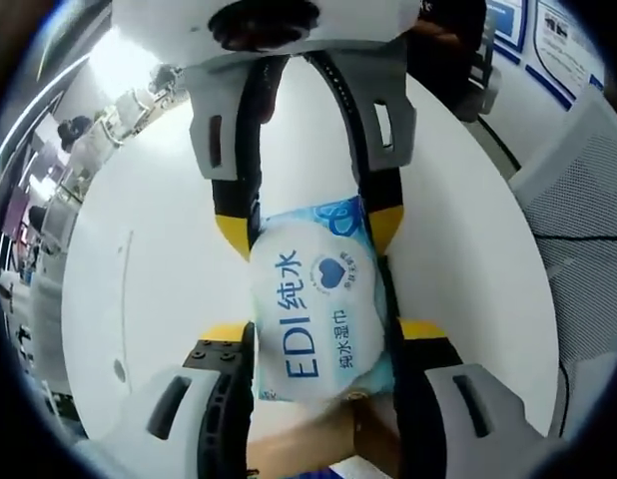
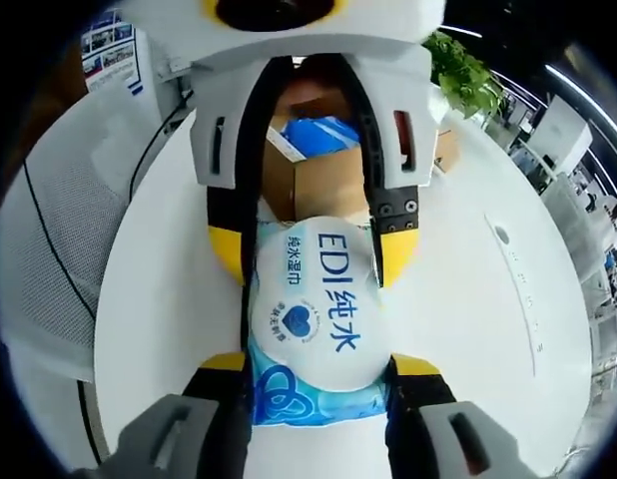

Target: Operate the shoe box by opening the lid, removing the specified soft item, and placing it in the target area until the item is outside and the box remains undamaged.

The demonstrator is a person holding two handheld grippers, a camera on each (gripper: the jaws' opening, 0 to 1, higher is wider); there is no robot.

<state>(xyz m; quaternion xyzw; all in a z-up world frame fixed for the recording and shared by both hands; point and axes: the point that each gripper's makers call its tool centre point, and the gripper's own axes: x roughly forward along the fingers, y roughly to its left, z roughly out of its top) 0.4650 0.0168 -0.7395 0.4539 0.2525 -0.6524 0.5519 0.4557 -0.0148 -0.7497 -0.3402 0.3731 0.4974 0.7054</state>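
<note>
White round table (image 2: 488,329), wipes pack (image 2: 313,299), box (image 2: 308,185)

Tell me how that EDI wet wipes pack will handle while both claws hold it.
The wet wipes pack is probably soft: it bulges between the left claw and right claw. Its glossy film wrapper looks slippery, so it may creep under a light squeeze. Flat and pillow-shaped, it seems unlikely to roll, though it may sag if held at one end.

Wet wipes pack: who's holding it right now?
Both grippers, left and right, clamp wet wipes pack from opposite ends. Open cardboard box behind. Nothing blocking.
</note>
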